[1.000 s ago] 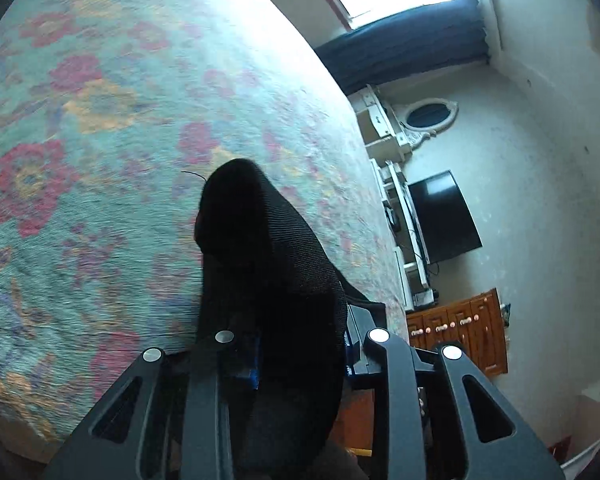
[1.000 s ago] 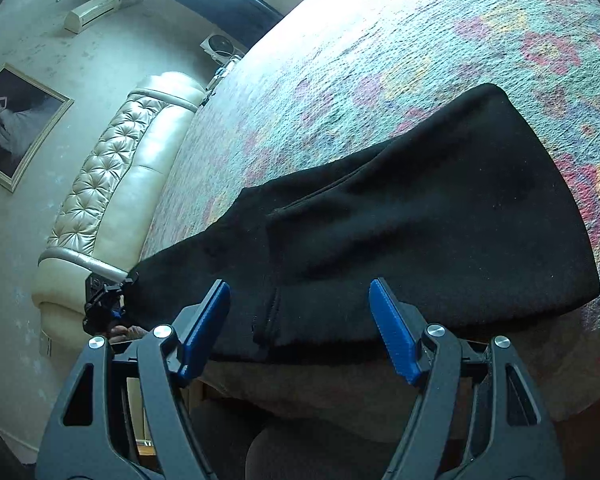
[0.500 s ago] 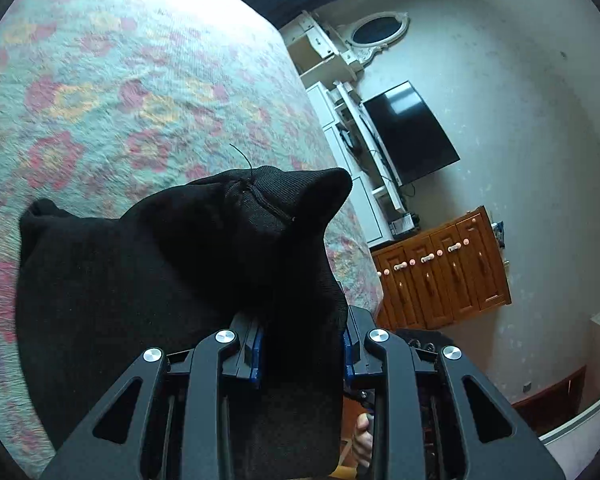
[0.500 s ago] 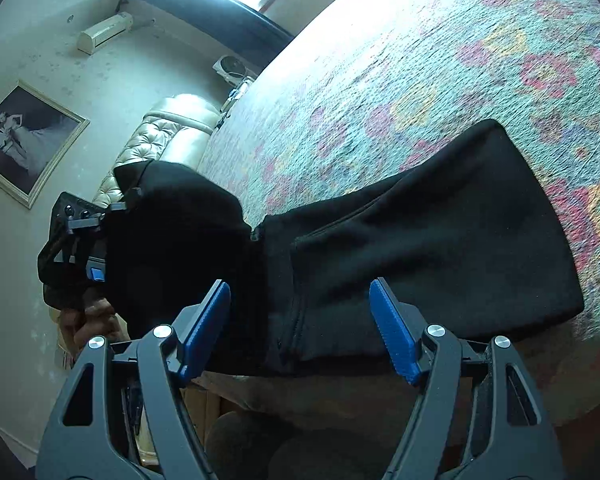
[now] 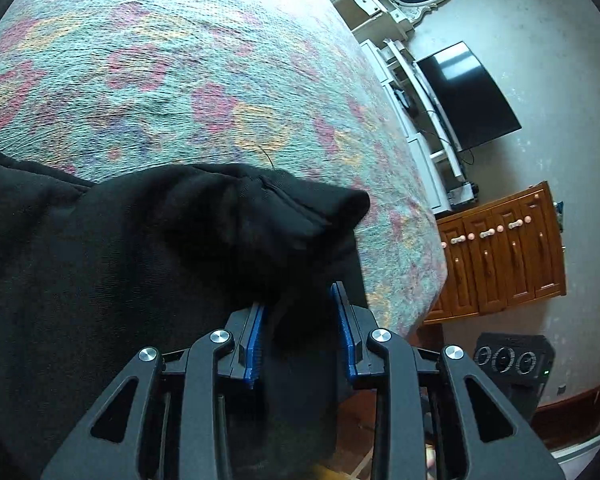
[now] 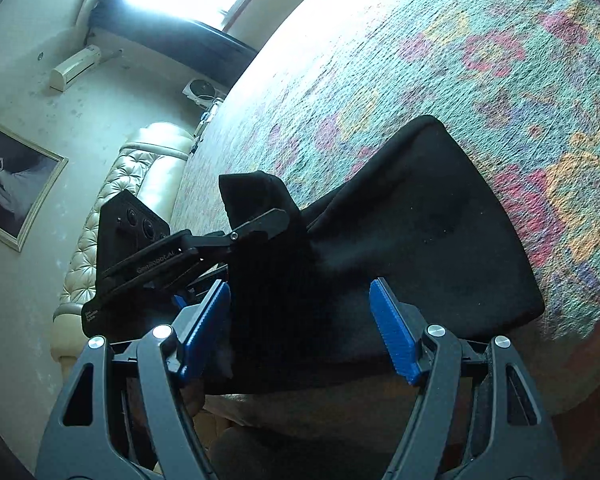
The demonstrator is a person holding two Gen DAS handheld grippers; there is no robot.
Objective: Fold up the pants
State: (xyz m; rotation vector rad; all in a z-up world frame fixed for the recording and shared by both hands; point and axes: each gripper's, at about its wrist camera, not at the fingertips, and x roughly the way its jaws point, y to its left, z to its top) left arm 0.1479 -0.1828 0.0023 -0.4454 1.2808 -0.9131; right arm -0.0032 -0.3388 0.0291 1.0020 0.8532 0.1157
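Observation:
Black pants (image 6: 420,232) lie on a floral bedspread (image 6: 500,60) near the bed's front edge. My left gripper (image 5: 300,340) is shut on a bunched end of the pants (image 5: 180,240) and holds it over the rest of the fabric. In the right wrist view the left gripper (image 6: 260,220) shows at the left, with the held end folded over towards the middle. My right gripper (image 6: 300,332) is open and empty, its blue pads either side of the pants' near edge.
The bedspread (image 5: 180,60) stretches away beyond the pants. A tufted cream headboard (image 6: 112,208) is at the left. A wall TV (image 5: 464,96), white shelves and a wooden cabinet (image 5: 500,252) stand past the bed's right edge.
My left gripper has carried the pants' end rightwards over the rest of the pants, towards my right gripper. The right gripper has stayed open and moved slightly closer to the fabric.

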